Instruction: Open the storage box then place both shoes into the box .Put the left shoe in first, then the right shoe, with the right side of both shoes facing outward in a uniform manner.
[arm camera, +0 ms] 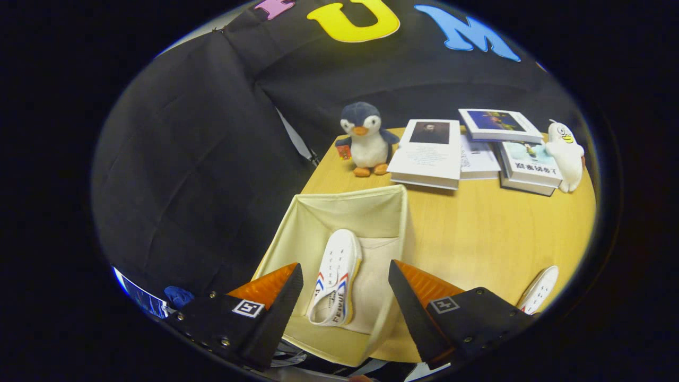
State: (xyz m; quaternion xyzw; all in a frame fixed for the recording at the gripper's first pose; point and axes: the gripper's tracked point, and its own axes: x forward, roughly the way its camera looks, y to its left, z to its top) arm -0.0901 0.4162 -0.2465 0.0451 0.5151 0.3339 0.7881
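Gripper (345, 297) hangs above the open storage box (297, 223), fingers spread wide, nothing btwn them but air. First shoe (335, 278) already lies in the box on its side, toe pointing away toward the far wall, striped side up, sitting left of centre on the box floor. Second shoe (538, 289) is on the table (477, 223), off to the right of the right finger, partly hidden by the gripper body, so which way it faces I can't tell. Step in hand looks like fetching that 2nd shoe. To do it well: swing right, come down w/ fingers astride the upper near the middle, pinch across the sidewalls not the toe, so it won't pivot; carry it level, lay it beside the first w/ same side showing, toe same direction. There's free floor on the right half of the box, so aim there. Box is soft cream fabric, walls thin and a bit slack, likely to fold if bumped. Shoes are white canvas-like w/ a rubbery sole, prob. squashy under grip. Table is smooth pale wood. Beyond the box: plush penguin (366, 139), books (431, 153).
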